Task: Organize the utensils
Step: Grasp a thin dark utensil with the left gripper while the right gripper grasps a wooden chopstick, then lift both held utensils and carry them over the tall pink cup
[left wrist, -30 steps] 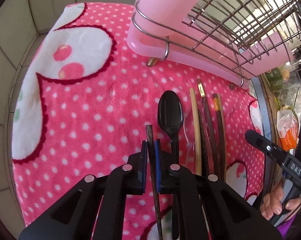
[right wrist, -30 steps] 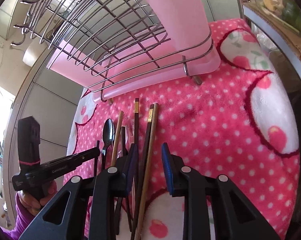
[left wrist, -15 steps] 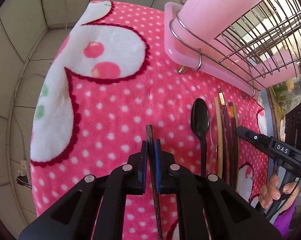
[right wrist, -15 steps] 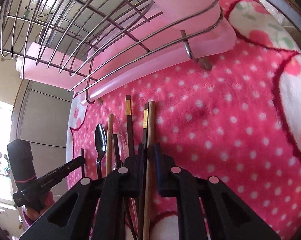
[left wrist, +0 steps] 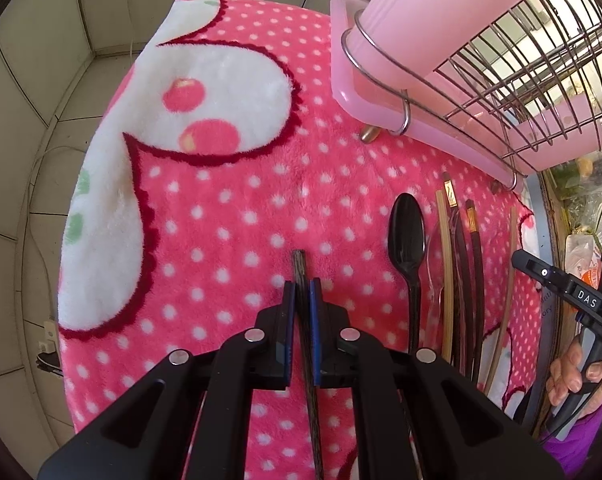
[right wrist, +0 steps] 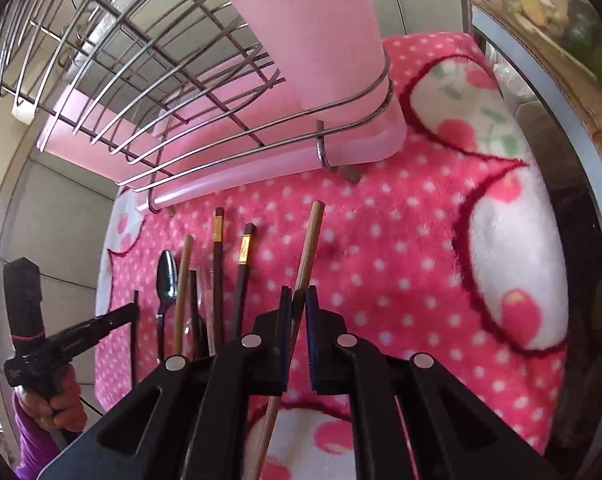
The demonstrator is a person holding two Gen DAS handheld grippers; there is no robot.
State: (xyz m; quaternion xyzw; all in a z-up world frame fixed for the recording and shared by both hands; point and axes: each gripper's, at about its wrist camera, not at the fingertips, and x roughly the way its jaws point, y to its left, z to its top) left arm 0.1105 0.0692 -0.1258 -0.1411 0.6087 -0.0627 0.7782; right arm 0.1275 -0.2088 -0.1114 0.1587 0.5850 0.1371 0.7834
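Note:
My left gripper (left wrist: 301,292) is shut on a dark brown chopstick (left wrist: 299,268) that pokes past its blue pads, over the pink dotted blanket (left wrist: 241,208). To its right lie a black spoon (left wrist: 406,236), a pale chopstick (left wrist: 445,264) and two dark chopsticks with gold bands (left wrist: 475,248). My right gripper (right wrist: 298,300) is shut on a light wooden chopstick (right wrist: 311,240), tilted up off the blanket (right wrist: 401,260). Left of it the spoon (right wrist: 167,276) and the gold-banded chopsticks (right wrist: 243,264) still lie in a row.
A wire dish rack (left wrist: 501,64) on a pink tray (left wrist: 441,136) holds a pink cup (left wrist: 421,12) at the back. In the right wrist view the rack (right wrist: 161,80) looms close overhead. A cluttered ledge (right wrist: 541,20) borders the right side; tiled wall lies left.
My right gripper closed on the light wooden chopstick and lifted it out of the row. My left gripper drifted left with its dark chopstick, away from the spoon.

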